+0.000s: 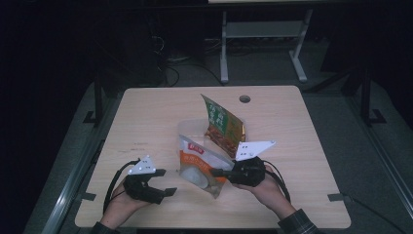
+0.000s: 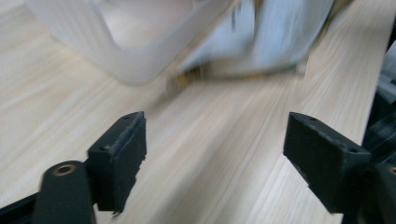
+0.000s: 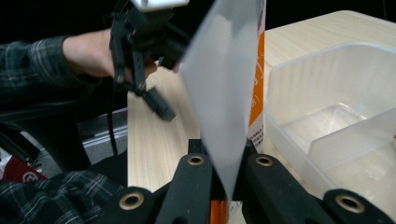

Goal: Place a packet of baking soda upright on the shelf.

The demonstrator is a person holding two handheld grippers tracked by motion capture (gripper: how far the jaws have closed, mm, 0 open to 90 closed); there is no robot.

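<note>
An orange and white snack bag stands tilted near the table's front middle. My right gripper is shut on its right edge. In the right gripper view the jaws pinch the bag's pale edge, which rises straight up between them. My left gripper hovers open to the left of the bag, with nothing between its pads. Behind the bag sits a clear plastic container with a green snack bag leaning out of it. The left gripper view shows the container's corner blurred.
The light wooden table has a round cable hole at the back. A divider splits the clear container into compartments. The person's left hand is at the table's front edge. Dark floor and a white desk frame lie beyond.
</note>
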